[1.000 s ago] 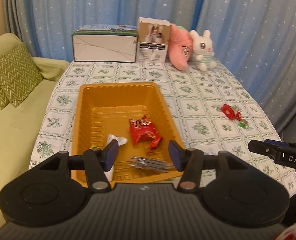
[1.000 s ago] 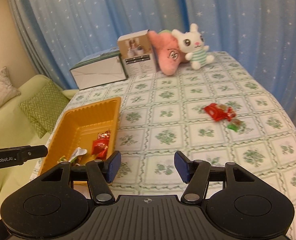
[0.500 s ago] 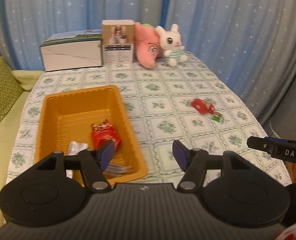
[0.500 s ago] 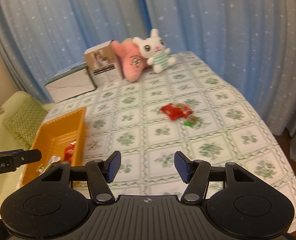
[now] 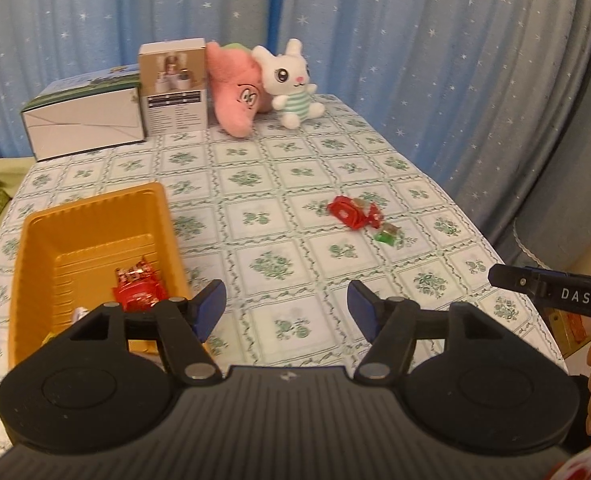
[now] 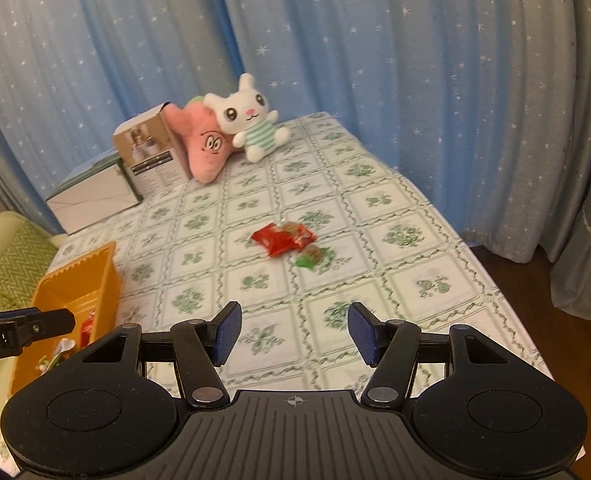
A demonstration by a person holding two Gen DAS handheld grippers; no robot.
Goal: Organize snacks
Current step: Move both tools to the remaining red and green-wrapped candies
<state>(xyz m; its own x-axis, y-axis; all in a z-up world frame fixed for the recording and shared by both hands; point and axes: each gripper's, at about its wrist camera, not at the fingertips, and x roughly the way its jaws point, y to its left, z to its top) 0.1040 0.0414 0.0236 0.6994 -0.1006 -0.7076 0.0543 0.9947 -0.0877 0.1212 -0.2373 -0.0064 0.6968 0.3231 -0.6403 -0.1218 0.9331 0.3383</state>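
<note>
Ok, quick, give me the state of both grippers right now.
Left gripper: open, holding nothing, above the tablecloth beside the orange tray.
Right gripper: open, holding nothing, facing the red snack packet.

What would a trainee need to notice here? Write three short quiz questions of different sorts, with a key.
1. True or false: the red snack packet on the tablecloth lies inside the orange tray.
2. Multiple choice: the small green candy lies (A) in the tray, (B) beside the red packet, (C) against the white bunny plush.
3. Fill in: the left gripper and the right gripper are both ____ and hold nothing.

Key: 1 false, it lies on the cloth apart from the tray; 2 B; 3 open.
</note>
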